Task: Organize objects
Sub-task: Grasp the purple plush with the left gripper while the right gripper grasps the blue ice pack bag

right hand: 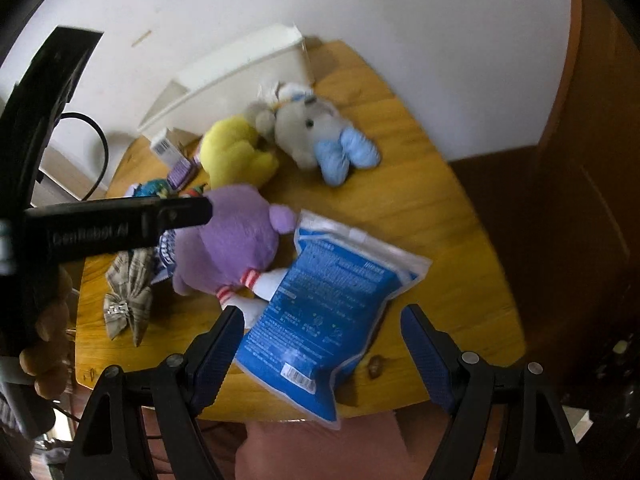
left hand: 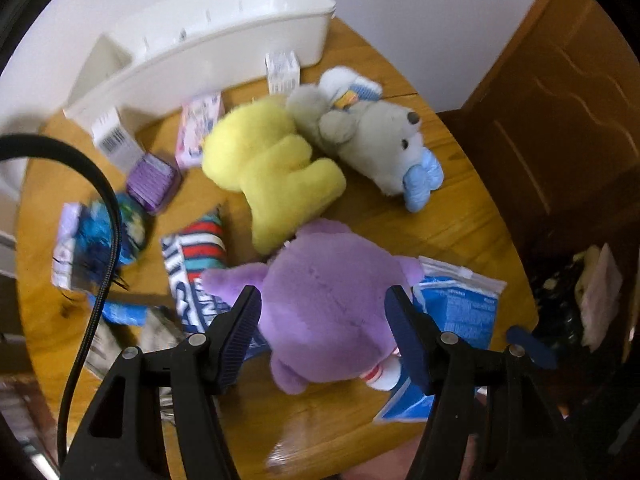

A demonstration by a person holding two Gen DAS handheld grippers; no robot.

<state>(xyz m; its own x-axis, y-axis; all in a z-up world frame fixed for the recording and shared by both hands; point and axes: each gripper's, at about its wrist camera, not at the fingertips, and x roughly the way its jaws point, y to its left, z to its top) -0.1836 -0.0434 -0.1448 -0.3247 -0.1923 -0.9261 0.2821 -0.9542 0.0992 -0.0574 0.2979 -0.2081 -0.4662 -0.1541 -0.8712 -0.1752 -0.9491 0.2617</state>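
- The left claw (left hand: 322,312) is wide open, one finger on each side of the purple plush (left hand: 332,304). It is hard to tell if the pads touch the fur.
- The right claw (right hand: 320,334) is wide open too, above the blue bag (right hand: 324,312). It holds nothing.
- The blue bag lies flat on the desk (right hand: 432,216), and its near end sticks out over the desk edge. It touches the purple plush's feet.
- In the left view the purple plush hides most of the blue bag; the right view shows nearly all of it.
- The yellow plush (left hand: 276,168) lies just behind the purple one, and the gray plush (left hand: 368,132) lies against it.
- Only the left view shows the striped pack (left hand: 200,256), the pink box (left hand: 200,128) and the small white box (left hand: 282,68) well. They are blurry.
- Only the right view shows the plaid bow (right hand: 128,296) well, near the desk's left edge.
- The white bin (left hand: 224,48) stands at the back by the wall. I cannot see what is inside it.
- The purple case (left hand: 152,180) lies near a barcode box (left hand: 114,140).
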